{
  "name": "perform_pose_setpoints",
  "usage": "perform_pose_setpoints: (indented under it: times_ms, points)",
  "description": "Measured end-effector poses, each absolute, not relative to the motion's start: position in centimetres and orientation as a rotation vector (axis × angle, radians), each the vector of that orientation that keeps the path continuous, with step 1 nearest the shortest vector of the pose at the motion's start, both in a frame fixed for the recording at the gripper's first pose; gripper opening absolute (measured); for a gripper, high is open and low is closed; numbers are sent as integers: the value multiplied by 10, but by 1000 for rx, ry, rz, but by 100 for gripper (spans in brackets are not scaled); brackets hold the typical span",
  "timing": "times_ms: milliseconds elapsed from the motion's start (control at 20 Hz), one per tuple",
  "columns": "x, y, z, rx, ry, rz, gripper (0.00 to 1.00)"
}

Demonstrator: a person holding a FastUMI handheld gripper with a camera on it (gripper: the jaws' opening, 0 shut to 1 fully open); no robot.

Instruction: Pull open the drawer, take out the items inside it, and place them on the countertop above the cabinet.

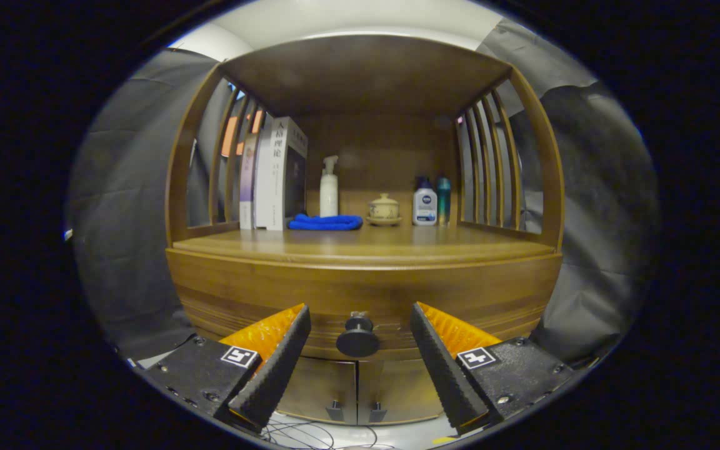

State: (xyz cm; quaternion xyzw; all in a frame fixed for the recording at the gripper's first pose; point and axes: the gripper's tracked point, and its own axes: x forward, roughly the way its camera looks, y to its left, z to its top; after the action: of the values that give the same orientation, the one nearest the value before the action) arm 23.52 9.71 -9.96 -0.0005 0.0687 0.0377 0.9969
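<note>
One wooden cabinet (pixel 360 281) stands beyond the fingers, its curved drawer (pixel 272 294) front shut, so whatever lies inside is hidden. Above the drawer runs the countertop (pixel 397 245), roofed and fenced at each side by slatted rails. The front half of the countertop is bare wood; along the back stand upright books (pixel 275 175) to the left, a folded blue cloth (pixel 325 222) just beside them, then a white spray bottle (pixel 329 187), a small lidded cup (pixel 384 208) on a saucer, and two small bottles (pixel 430 201) to the right. Below the drawer, two cabinet doors (pixel 357 390) meet with their handles side by side. The gripper (pixel 359 331) is spread wide, its fingers apart on either side of the drawer's round dark knob (pixel 357 337), neither touching it.
</note>
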Motion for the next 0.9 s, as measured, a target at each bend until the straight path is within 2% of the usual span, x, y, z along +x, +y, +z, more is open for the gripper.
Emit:
perform_pose_setpoints:
  times_ms: [100,250,700,900]
  points:
    - [249,102,-109,-12,150,78,100]
    - [255,104,-118,-31,160,72,95]
    - [267,101,-129,-35,162,28,46]
    - [267,102,-130,-34,185,34,39]
